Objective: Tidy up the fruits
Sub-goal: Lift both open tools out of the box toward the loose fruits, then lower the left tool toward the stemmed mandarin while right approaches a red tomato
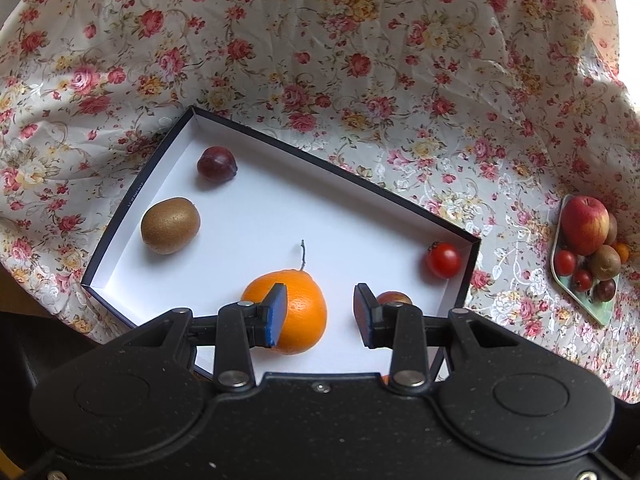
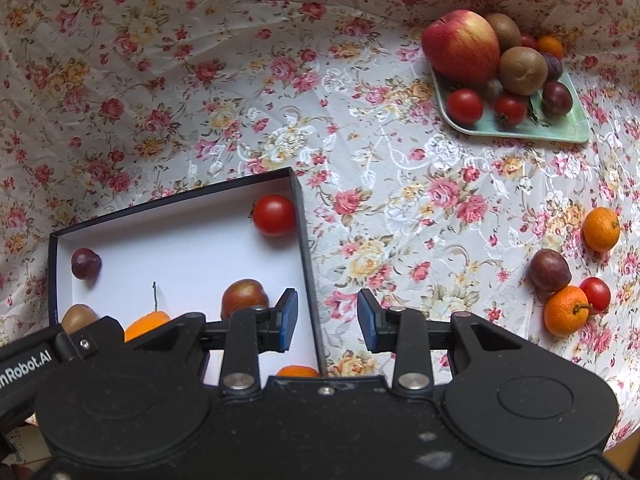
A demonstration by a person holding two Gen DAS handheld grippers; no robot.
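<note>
1. One apple (image 2: 460, 46)
2. Three kiwis (image 2: 523, 70): two on the plate (image 2: 560, 130), one in the box (image 2: 306, 248)
3. Five mandarins (image 2: 600, 229): two boxed, one plated, two loose on the cloth
4. Five plums (image 2: 550, 265): two boxed, two plated, one loose
5. Five tomatoes (image 2: 274, 215), one half hidden: one boxed, three plated, one loose
6. One box, one plate

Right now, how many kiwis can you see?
3 kiwis: one in the box, two on the tray beside the apple; others may be hidden.
</note>
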